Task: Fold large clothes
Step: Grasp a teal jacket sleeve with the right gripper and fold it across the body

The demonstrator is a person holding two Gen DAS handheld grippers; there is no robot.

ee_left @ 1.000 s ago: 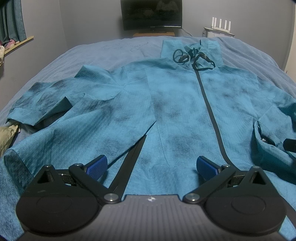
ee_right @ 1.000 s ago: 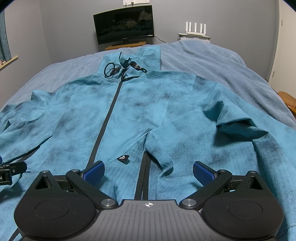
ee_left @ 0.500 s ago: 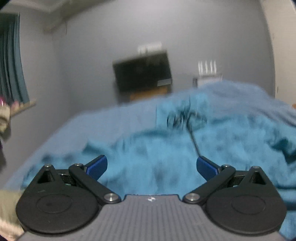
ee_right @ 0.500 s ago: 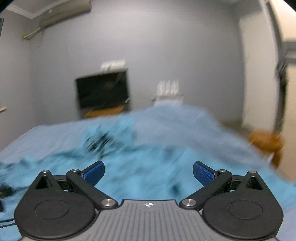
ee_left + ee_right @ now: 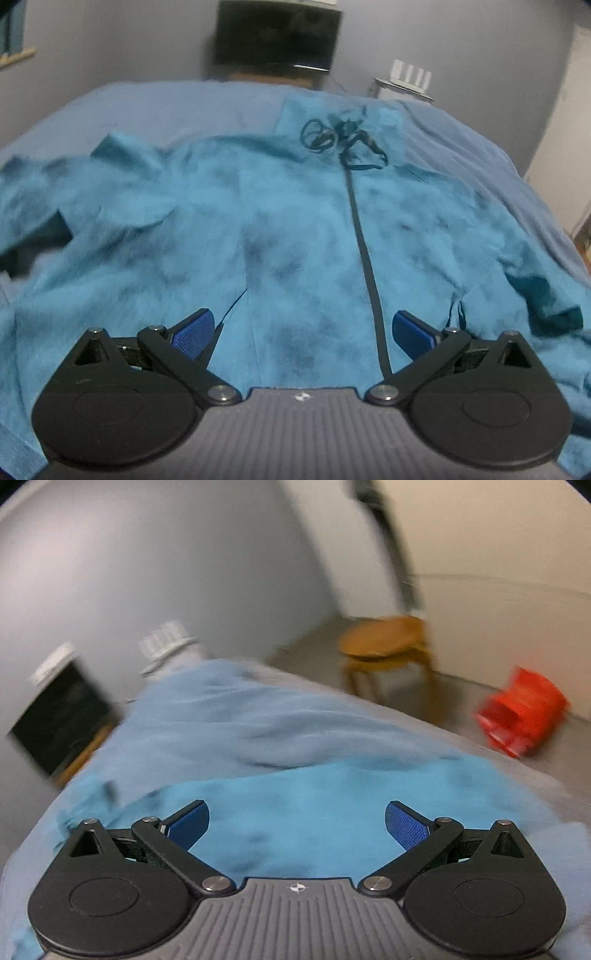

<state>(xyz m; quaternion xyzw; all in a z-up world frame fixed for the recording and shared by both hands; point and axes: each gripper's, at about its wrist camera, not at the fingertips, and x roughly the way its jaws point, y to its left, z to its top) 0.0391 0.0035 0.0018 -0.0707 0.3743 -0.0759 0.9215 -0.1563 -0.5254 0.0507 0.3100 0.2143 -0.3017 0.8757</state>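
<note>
Dim, even indoor light, soft motion blur on left view, heavy smear on right view, fisheye-bent edges, source perhaps overhead

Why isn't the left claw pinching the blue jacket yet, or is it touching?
Cannot tell. In the left wrist view, the left claw is open over the jacket, but no gap or contact shows.

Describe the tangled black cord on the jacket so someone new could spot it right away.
Start at the blue bed, where a teal jacket lies spread flat. Follow its black zipper up to the collar: the drawcord sits there, the only looped, tangled black line; the zipper runs straight.
</note>
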